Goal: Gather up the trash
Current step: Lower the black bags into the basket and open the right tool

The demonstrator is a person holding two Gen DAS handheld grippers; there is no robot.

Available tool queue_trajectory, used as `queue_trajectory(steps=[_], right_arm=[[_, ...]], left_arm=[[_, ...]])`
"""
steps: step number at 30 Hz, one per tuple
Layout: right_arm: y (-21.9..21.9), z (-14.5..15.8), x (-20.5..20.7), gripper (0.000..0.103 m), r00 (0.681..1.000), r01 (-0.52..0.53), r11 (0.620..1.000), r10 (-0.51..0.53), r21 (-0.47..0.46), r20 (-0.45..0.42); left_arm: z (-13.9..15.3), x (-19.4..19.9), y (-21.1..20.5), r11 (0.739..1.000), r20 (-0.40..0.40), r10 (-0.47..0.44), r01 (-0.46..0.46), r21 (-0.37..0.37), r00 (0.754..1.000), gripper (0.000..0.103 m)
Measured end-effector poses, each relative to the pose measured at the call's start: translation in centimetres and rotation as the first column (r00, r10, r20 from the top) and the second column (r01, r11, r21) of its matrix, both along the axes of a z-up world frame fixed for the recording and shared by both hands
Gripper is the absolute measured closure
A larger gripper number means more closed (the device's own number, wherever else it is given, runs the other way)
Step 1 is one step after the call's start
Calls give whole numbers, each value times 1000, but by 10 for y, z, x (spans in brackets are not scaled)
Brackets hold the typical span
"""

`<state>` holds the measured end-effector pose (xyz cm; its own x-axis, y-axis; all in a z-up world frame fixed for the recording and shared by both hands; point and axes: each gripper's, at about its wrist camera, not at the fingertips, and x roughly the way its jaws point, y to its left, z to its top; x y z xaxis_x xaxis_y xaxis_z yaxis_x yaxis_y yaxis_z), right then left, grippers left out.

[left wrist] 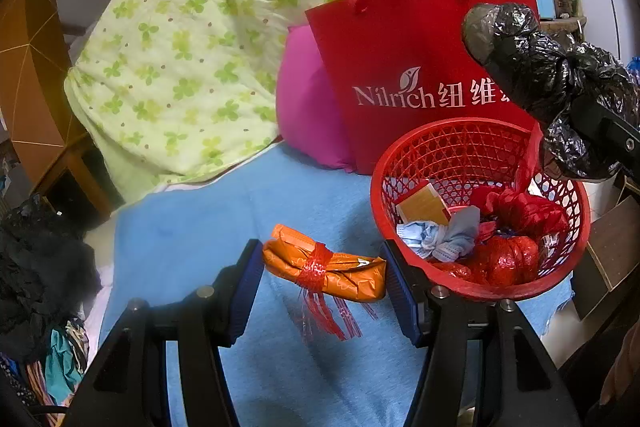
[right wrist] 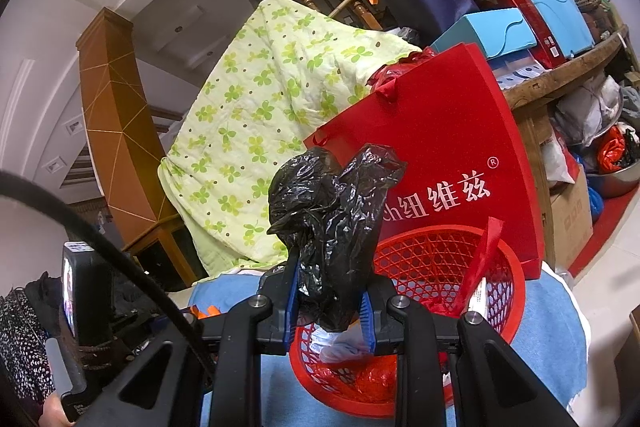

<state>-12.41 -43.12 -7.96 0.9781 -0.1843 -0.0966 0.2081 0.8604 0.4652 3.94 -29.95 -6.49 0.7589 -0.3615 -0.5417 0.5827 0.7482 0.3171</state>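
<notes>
The red paper bag [left wrist: 412, 67] behind the basket carries white lettering, "Nilrich", then Chinese characters, seemingly 纽维兹, with a small ® mark after them.

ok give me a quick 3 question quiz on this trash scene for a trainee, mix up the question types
1. True or false: the right gripper has its jaws shut on the black plastic bag.
2. Multiple choice: where does the orange packet tied with red ribbon lie? A) inside the red basket B) on the blue cloth, between the open jaws of the left gripper C) inside the red paper bag
3. Short answer: what stands directly behind the red basket?

Key
1. True
2. B
3. The red paper bag with white lettering
</notes>
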Motion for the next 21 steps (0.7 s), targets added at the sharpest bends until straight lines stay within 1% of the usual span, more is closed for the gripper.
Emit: queue_trajectory(steps=[21], right_arm=[[3,-1,-7,75,1000,31,999,-31,13,6]], left_arm=[[10,-5,-16,999,24,-33,33,-8,999,42]])
